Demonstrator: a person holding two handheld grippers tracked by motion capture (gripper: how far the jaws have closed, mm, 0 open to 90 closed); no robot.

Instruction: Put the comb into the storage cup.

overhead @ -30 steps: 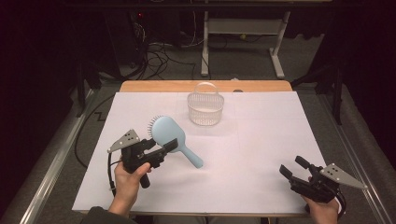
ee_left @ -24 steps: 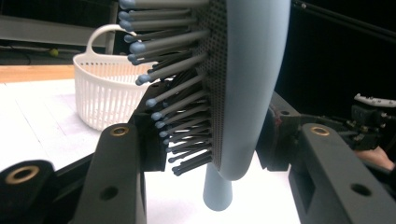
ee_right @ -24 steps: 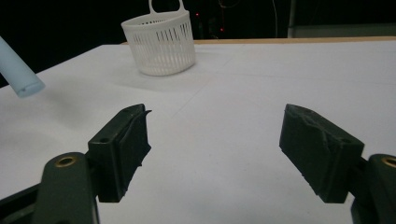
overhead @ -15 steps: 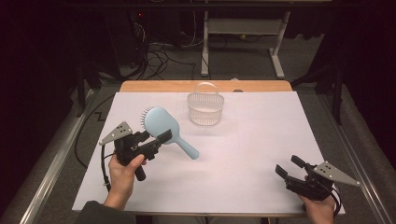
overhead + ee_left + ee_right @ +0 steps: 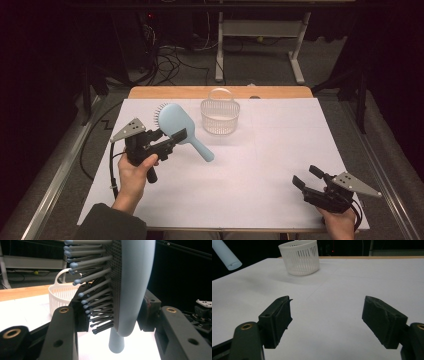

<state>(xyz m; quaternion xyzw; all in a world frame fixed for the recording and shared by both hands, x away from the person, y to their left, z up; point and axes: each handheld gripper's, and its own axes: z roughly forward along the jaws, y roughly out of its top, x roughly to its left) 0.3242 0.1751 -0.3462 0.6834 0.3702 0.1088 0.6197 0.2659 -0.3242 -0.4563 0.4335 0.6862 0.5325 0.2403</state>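
My left claw [image 5: 176, 139] is pinching the hairbrush [image 5: 176, 121] across its head: in the left gripper view one pad sits among the bristles [image 5: 96, 293] and the other bears on the smooth pale-blue back [image 5: 136, 287]. This grip across the thickness of the head prevents the brush from twisting. The handle [image 5: 200, 148] runs free, slanting toward the middle of the counter [image 5: 280, 165], and nothing supports it, so the whole brush hangs above the white sheet and touches nothing else.

The brush is held at the left of the counter, just left of the white slatted basket [image 5: 220, 116], which stands upright near the far edge. I judge the basket to be the destination: it is the sole container present, and the brush is already clear of the surface at about the height of its rim. With its carry handle arching over the mouth, the basket would accept the brush only handle-down or at an angle.

My right claw [image 5: 307, 177] is spread with nothing between its pads [image 5: 280, 315]. It rests low at the near right corner, well apart from the basket, keeping that side unobstructed and available to steady the basket if required.
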